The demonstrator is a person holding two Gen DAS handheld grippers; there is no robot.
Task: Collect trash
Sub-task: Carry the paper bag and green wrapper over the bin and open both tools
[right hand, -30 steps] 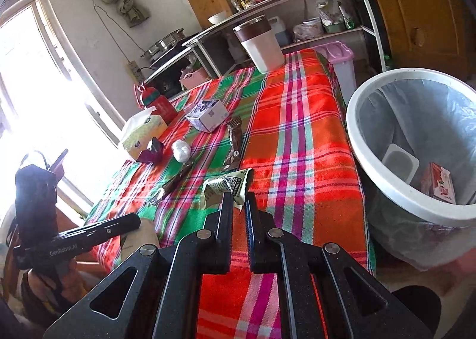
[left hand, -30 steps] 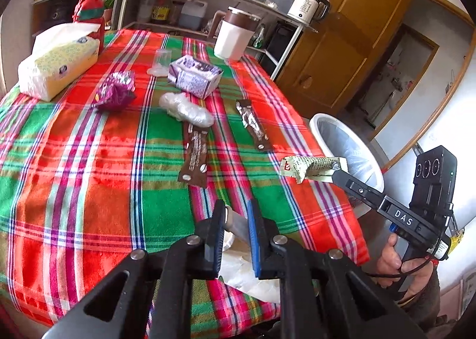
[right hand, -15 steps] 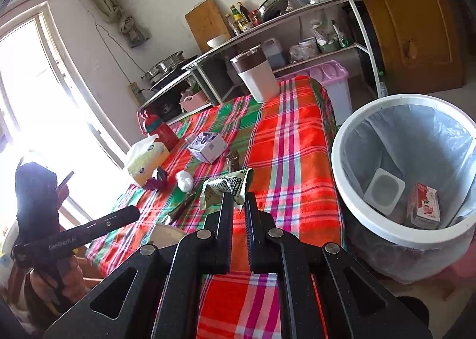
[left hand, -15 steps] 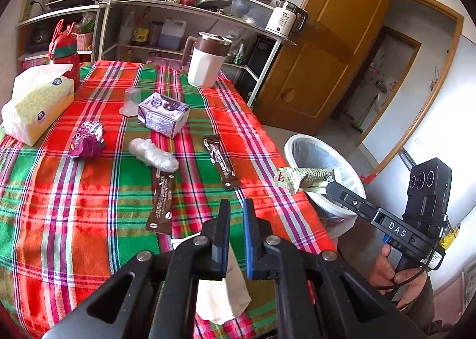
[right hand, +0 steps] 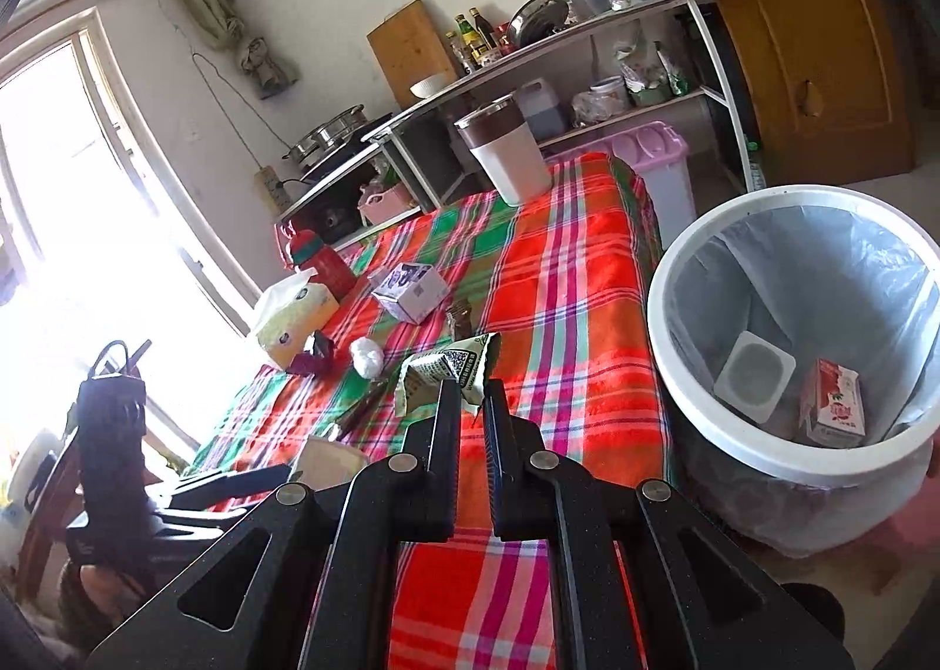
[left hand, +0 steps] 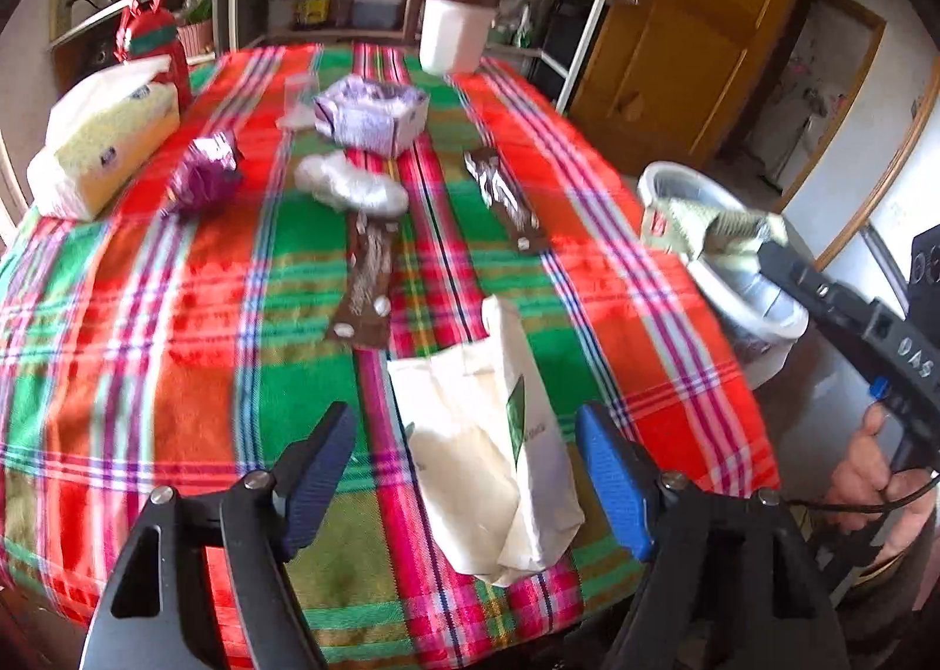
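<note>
Left hand-held gripper [left hand: 464, 470]: jaws opening, the white paper bag [left hand: 499, 452] lies loose between them on the surface [left hand: 147, 317], not gripped.
Right hand-held gripper [right hand: 470, 405]: clenched on a green-white wrapper [right hand: 452, 367], held near the bin [right hand: 693, 435] but not yet over it.
Done: a white tub [right hand: 755, 385] and a red carton [right hand: 834, 402] already lie in the bin.
Left: the bag, two brown wrappers [left hand: 367, 282], a clear plastic wad [left hand: 349, 188], purple foil [left hand: 205, 173], perhaps the small box [left hand: 370, 117].
Progress: early, most trash remains.

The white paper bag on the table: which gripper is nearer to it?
Left. The left gripper straddles the white paper bag, jaws opening. The right gripper is off beside the bin, shut on a green wrapper.
</note>
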